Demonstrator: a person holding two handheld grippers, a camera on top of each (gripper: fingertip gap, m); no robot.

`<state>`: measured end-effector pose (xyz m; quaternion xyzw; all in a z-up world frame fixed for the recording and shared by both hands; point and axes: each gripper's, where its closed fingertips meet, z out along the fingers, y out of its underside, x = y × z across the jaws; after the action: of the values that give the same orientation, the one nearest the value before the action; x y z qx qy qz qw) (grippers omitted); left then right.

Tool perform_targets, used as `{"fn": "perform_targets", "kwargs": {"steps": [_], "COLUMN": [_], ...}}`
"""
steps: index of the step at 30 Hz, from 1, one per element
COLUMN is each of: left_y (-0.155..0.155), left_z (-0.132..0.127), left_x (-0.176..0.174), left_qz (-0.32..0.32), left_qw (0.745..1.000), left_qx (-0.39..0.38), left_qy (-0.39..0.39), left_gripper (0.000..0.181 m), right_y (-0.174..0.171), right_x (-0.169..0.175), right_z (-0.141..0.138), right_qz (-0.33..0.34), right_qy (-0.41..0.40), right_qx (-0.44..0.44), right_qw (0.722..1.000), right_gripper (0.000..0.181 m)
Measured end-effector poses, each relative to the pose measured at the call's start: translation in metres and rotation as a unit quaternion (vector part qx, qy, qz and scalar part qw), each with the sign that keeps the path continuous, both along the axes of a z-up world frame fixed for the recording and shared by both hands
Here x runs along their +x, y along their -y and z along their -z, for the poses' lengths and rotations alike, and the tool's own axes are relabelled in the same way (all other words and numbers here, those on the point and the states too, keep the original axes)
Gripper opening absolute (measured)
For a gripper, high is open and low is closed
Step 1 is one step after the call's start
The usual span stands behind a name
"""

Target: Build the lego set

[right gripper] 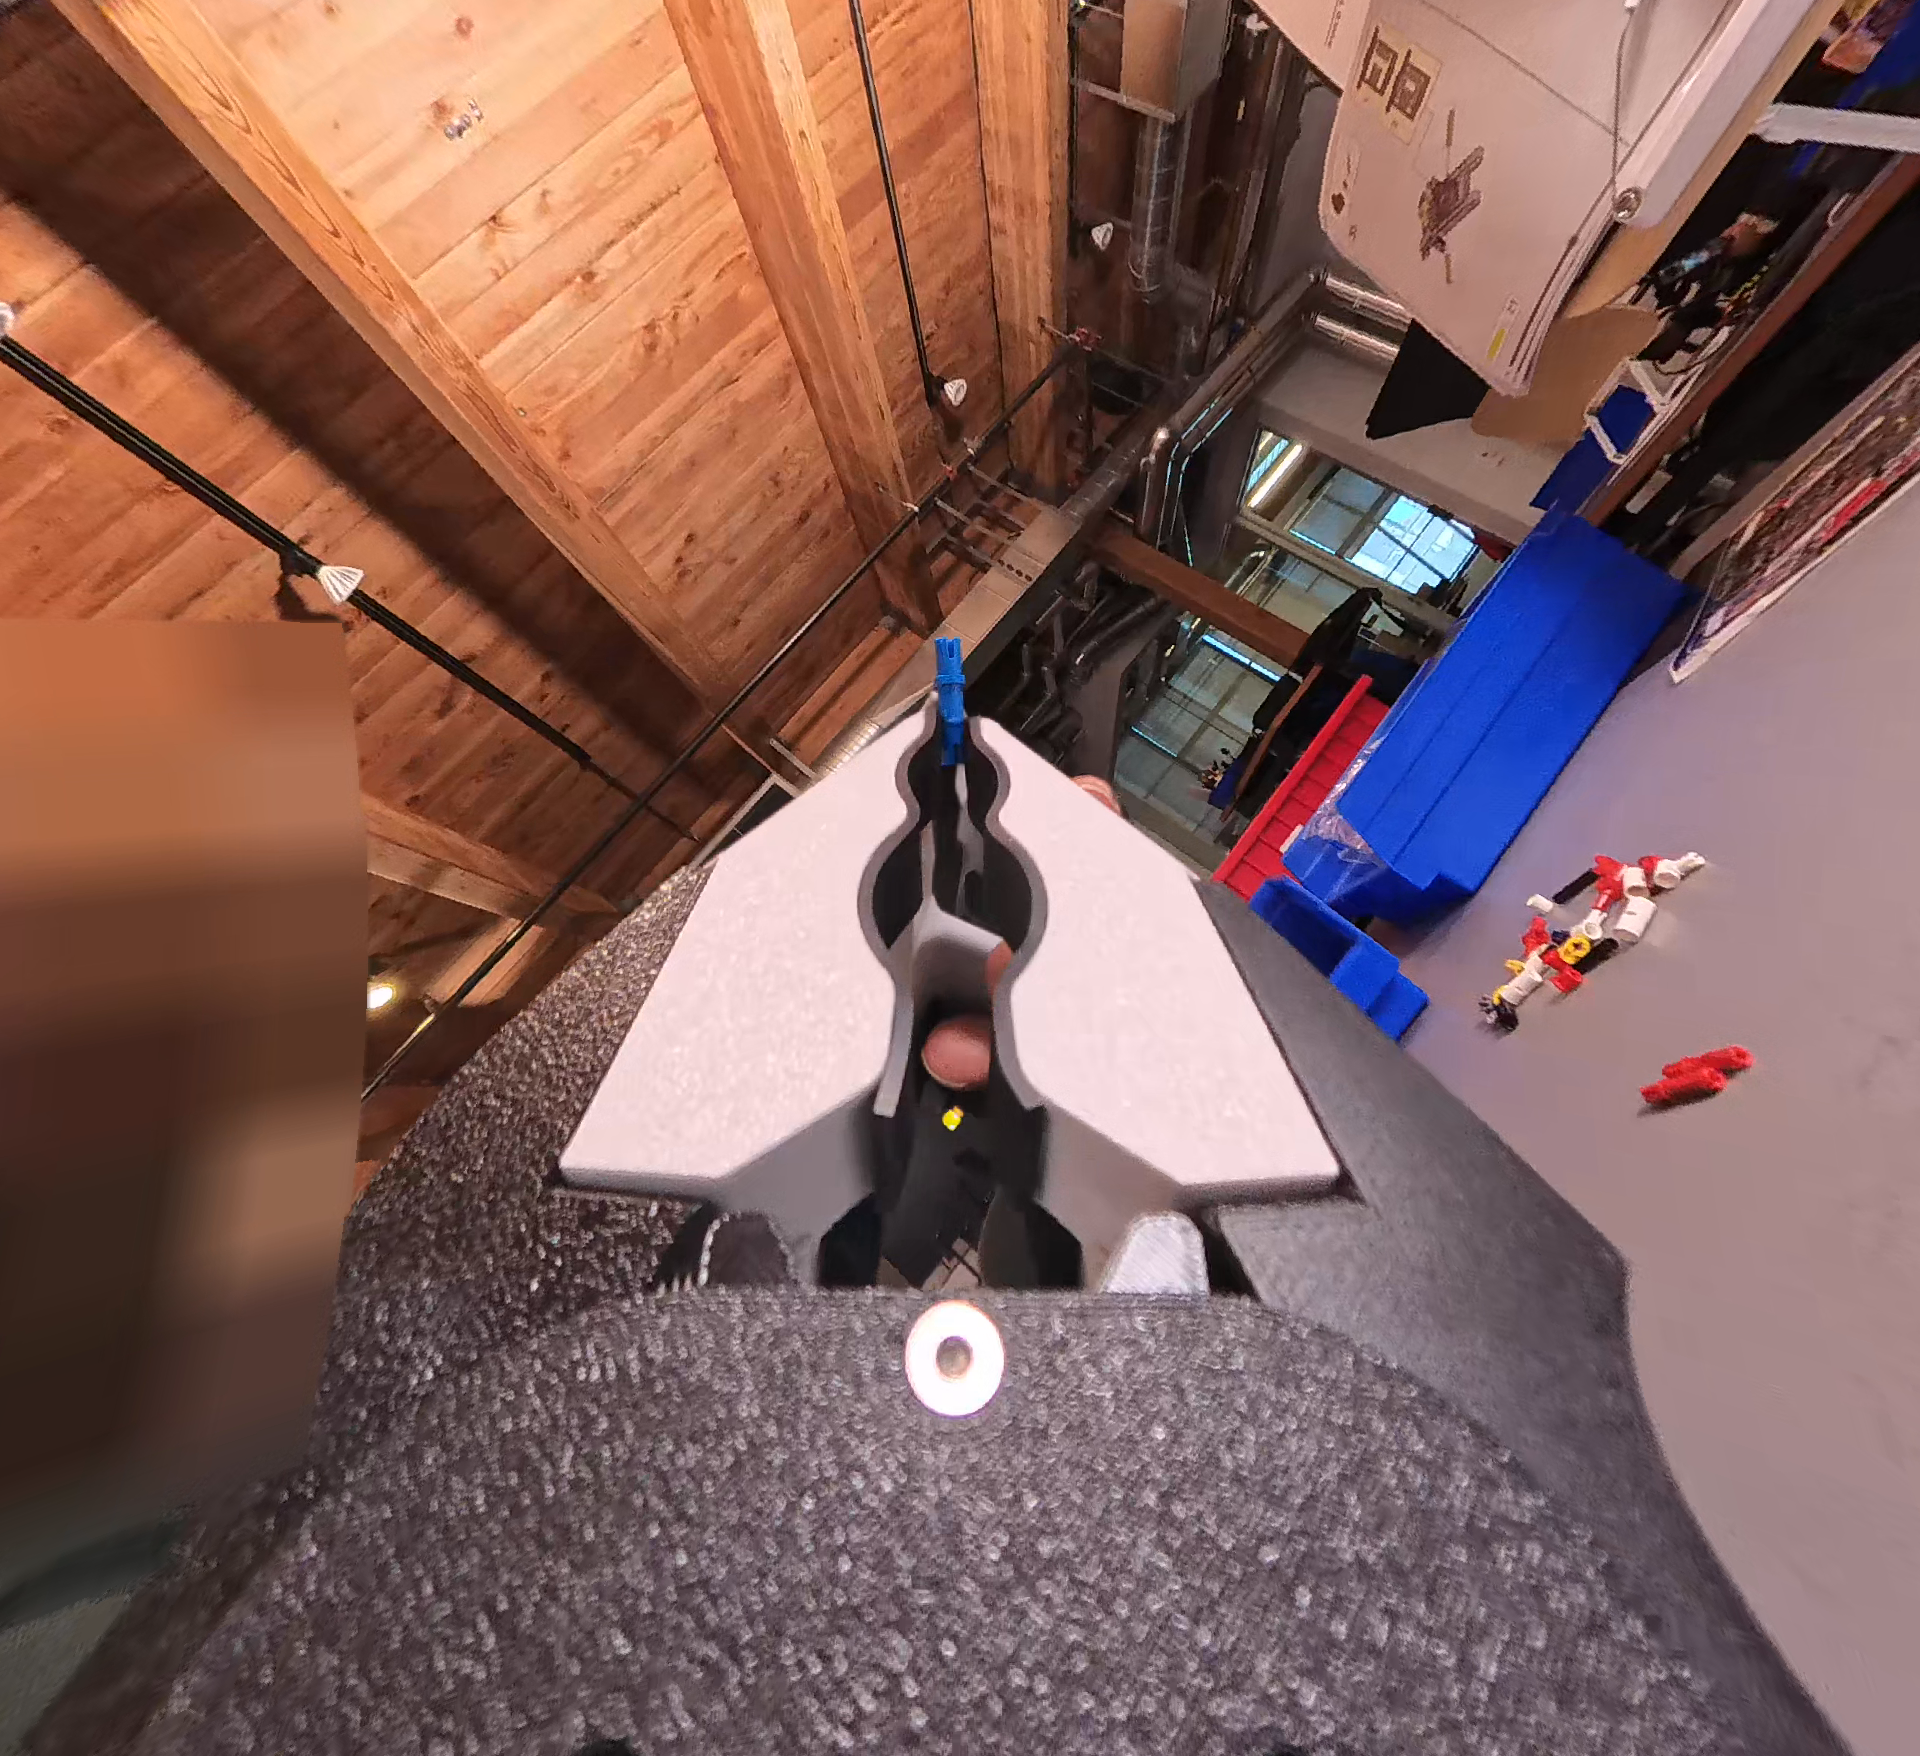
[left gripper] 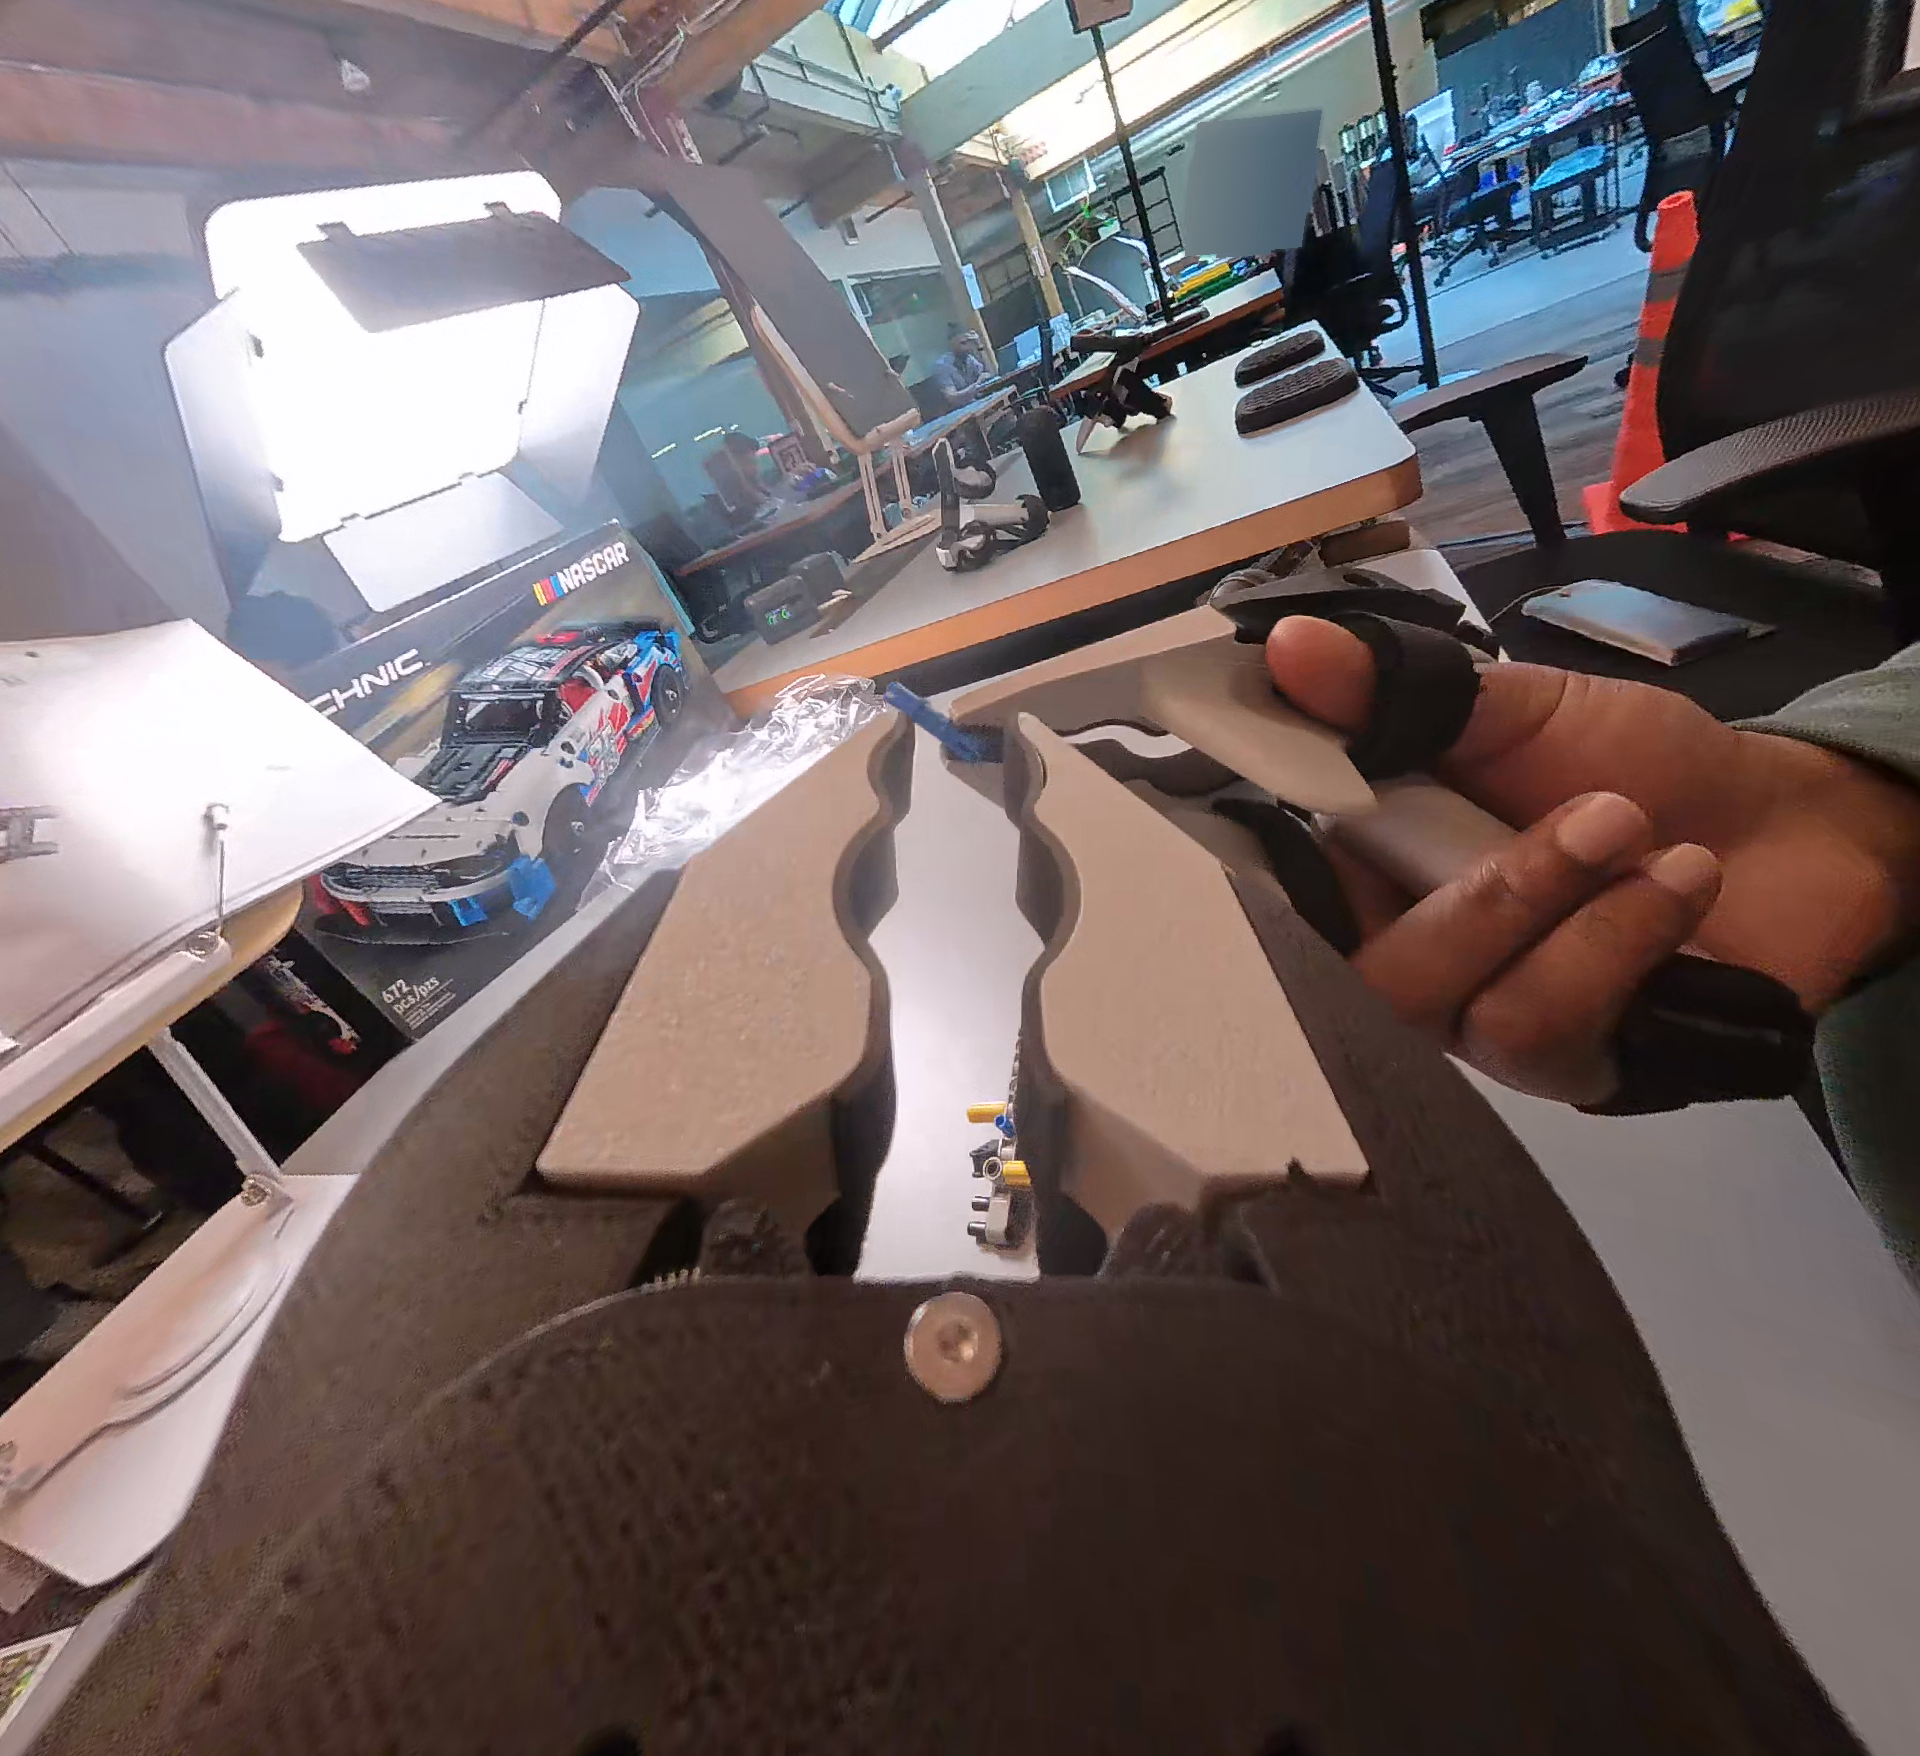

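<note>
Left wrist view: lego box (left gripper: 499, 771) sat at 9 o'clock; left gripper (left gripper: 961, 750) fingers stood apart around nothing. Right gripper (right gripper: 951, 735), at 2 o'clock, was clamped on a blue pin (right gripper: 948, 698). Loose lego pieces (right gripper: 1590, 937) lay on the table (right gripper: 1766, 1291).

**Hidden, cropped and unclear**

In the right wrist view the blue pin (right gripper: 948, 704) shows only its upper end; its lower part sits between the right gripper (right gripper: 951, 740) fingers. In the left wrist view the small assembly (left gripper: 1000, 1176) is half covered by the left gripper (left gripper: 961, 750); its shape cannot be made out. The set box (left gripper: 499, 771) is partly hidden behind the instruction sheet (left gripper: 156, 802), which the left edge cuts off. The loose pieces (right gripper: 1590, 937) are too small to identify.
</note>
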<state>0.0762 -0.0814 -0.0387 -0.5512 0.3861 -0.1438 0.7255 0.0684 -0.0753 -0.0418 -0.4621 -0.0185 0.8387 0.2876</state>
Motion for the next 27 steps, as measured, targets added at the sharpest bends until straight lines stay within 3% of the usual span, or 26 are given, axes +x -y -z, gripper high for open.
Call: {"fn": "perform_targets", "kwargs": {"steps": [9,17,24,27], "left_y": [0.002,0.011,0.013,0.015], "left_z": [-0.004,-0.010,-0.014,-0.014], "left_x": [-0.004,-0.008,-0.018,-0.022], "left_qz": [-0.017,0.024,0.063,0.086], "left_qw": [0.999,0.999,0.998,0.995], "left_qx": [0.036,0.027,-0.006,-0.026], "left_qy": [-0.019,-0.007,0.027,0.035], "left_gripper": [0.007,0.002,0.002,0.002], "right_y": [0.006,0.015,0.017,0.017], "right_x": [-0.005,-0.008,-0.004,0.007], "right_z": [-0.010,-0.017,-0.021,-0.023], "right_qz": [0.017,0.030,0.041,0.056], "right_qy": [0.002,0.072,0.145,0.206], "right_qx": [0.044,0.175,0.287,0.395], "right_qw": [0.999,0.981,0.946,0.894], "right_gripper": [0.003,0.003,0.006,0.009]}}
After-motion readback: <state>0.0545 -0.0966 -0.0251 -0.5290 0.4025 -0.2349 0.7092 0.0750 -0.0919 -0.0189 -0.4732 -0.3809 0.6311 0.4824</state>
